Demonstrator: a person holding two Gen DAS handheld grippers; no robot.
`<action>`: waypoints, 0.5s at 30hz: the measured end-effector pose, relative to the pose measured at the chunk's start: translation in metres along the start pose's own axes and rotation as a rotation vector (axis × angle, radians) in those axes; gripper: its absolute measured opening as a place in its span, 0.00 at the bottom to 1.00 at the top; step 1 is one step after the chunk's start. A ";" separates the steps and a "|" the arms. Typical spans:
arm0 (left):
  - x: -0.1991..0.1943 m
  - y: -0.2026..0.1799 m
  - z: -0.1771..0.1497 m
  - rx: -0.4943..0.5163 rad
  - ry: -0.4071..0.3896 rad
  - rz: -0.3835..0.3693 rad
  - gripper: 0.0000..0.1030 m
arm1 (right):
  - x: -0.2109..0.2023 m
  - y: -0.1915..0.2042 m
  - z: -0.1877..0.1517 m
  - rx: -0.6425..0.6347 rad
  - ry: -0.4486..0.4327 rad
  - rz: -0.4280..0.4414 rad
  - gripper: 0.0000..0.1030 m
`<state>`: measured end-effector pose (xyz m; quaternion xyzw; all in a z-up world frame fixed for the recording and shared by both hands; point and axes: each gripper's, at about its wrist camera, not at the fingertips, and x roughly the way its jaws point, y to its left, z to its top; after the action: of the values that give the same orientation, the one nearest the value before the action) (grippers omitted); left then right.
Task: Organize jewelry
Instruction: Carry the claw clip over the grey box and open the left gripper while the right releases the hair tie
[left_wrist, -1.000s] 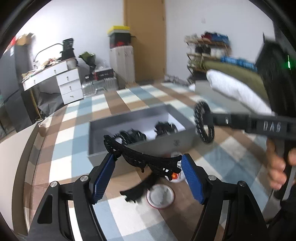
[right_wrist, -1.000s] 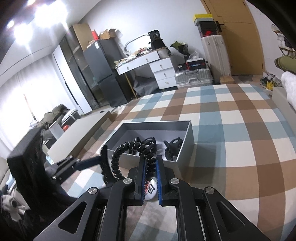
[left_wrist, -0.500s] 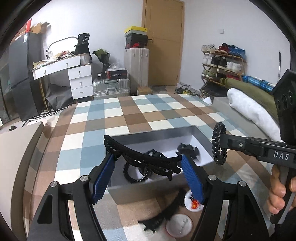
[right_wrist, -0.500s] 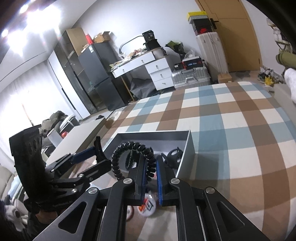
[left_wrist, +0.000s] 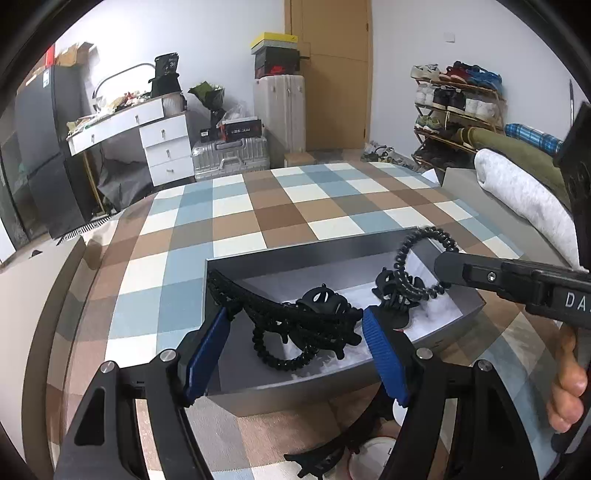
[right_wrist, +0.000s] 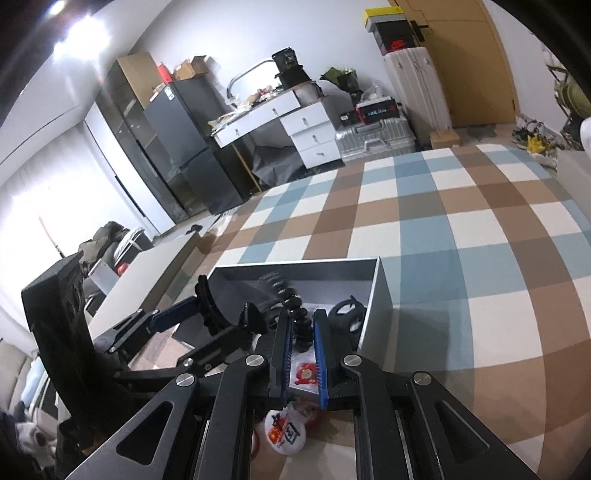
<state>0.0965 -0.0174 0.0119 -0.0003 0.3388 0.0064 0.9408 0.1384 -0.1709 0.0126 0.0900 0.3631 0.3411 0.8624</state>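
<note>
Partway | left gripper (left_wrist: 295, 328) clamped across black headband (left_wrist: 280, 314) above grey box (left_wrist: 332, 254) | right gripper (right_wrist: 303, 343) pinching spiral hair tie (right_wrist: 295, 314) over same box | boxed: claw clips (left_wrist: 325, 299), another spiral tie | left: badges (right_wrist: 286, 432) below claws, outside box.

Both views are fisheye cameras mounted on the handheld grippers, each looking forward and downward along its own 2 fingers. The left wrist view sits close above the grey box (left_wrist: 332, 384) on the checked table (left_wrist: 236, 221), facing the far wall with the door (left_wrist: 328, 74); the right gripper (left_wrist: 443, 269) enters from its right edge. The right wrist view looks from slightly farther back, with the left gripper (right_wrist: 207, 314) at its lower left. Both share the box, the table, the white desk (right_wrist: 273, 110) and the suitcase (left_wrist: 229, 155).
</note>
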 end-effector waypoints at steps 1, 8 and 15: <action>-0.001 0.000 0.000 0.001 0.005 -0.002 0.68 | -0.001 0.000 0.000 -0.001 -0.005 -0.004 0.12; -0.008 -0.009 -0.001 0.040 0.001 -0.017 0.68 | -0.014 0.000 0.001 -0.004 -0.023 0.013 0.13; -0.017 -0.008 -0.003 0.031 0.012 -0.034 0.79 | -0.018 0.001 0.001 -0.010 -0.024 0.003 0.27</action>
<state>0.0811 -0.0253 0.0203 0.0083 0.3444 -0.0148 0.9387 0.1292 -0.1815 0.0238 0.0904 0.3509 0.3432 0.8666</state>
